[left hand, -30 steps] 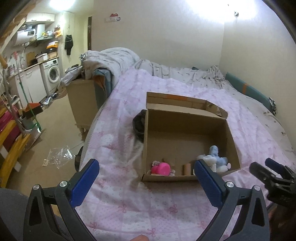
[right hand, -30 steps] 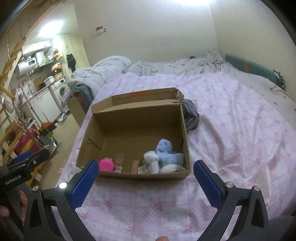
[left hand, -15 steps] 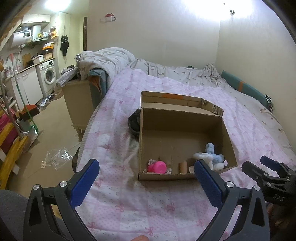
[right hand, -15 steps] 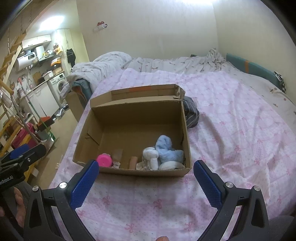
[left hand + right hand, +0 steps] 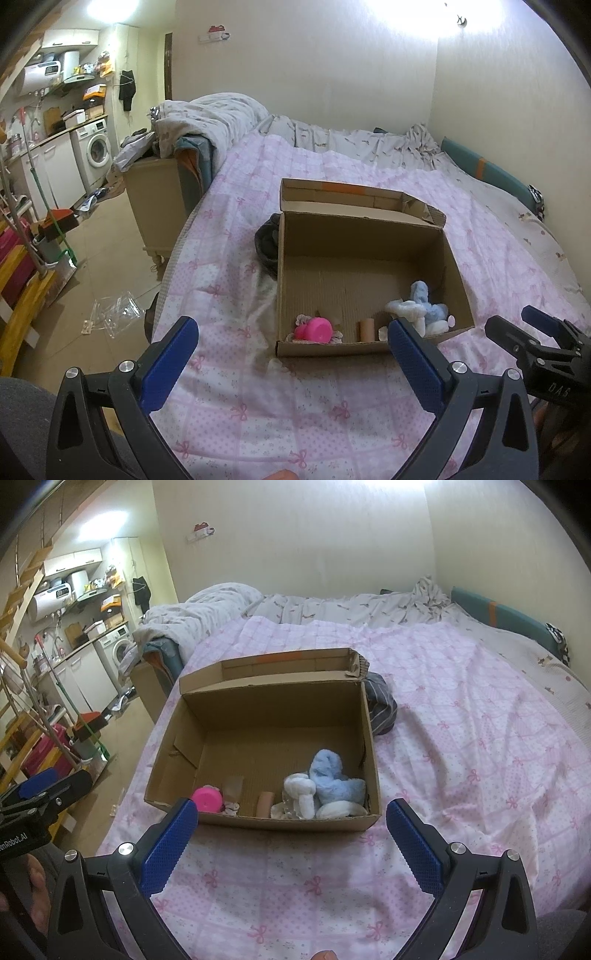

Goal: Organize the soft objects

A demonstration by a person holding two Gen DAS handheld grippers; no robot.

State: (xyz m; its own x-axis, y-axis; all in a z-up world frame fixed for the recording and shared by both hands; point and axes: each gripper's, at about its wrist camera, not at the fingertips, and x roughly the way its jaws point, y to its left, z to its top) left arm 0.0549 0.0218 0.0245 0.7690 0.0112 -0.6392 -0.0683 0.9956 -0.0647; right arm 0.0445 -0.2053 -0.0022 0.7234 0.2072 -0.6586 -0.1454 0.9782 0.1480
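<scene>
An open cardboard box (image 5: 456, 273) (image 5: 371, 746) sits on the pink bedspread. Along its near wall lie a blue and white plush toy (image 5: 421, 308) (image 5: 328, 779), a pink round object (image 5: 317, 329) (image 5: 207, 800) and a small brown tube (image 5: 366, 329) (image 5: 264, 803). My left gripper (image 5: 291, 354) is open and empty, held above the bed in front of the box. My right gripper (image 5: 291, 834) is open and empty too, also short of the box's near wall. Each gripper shows at the edge of the other's view.
A dark striped cloth (image 5: 382, 710) (image 5: 266, 242) lies on the bed behind the box. A rumpled grey duvet (image 5: 207, 122) is piled at the bed's far left. A wooden cabinet (image 5: 153, 206) stands beside the bed, and clear plastic (image 5: 114, 314) lies on the floor.
Both grippers have drawn back and risen a little from the box, which now looks smaller and farther. Both stay open and empty.
</scene>
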